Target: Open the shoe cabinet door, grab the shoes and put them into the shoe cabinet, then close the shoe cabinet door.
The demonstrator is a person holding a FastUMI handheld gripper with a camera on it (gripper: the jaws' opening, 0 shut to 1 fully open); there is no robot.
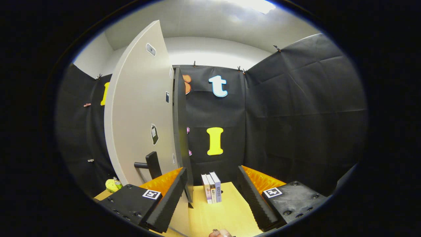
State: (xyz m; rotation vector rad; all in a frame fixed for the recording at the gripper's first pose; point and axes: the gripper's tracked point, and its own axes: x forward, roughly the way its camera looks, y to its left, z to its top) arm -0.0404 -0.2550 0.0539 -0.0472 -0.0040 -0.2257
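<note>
The tall pale shoe cabinet door (139, 118) rises just ahead of my left finger, seen at a slant. Its black lever handle (149, 164) sticks out low on the panel, just above and left of the left fingertip (179, 179). A dark narrow edge (180, 131) runs down the panel's right side to the tabletop; I cannot tell whether the door stands ajar. My gripper (212, 171) is open with nothing between its fingers, and its left finger is close to that dark edge.
Three books (211, 187) stand upright on the yellow table (227, 214) between and just beyond the fingers. A yellow-green object (112, 185) lies left of the cabinet's foot. A person's fingertip (219, 233) shows at the table's near edge. Black cloth walls close in behind and right.
</note>
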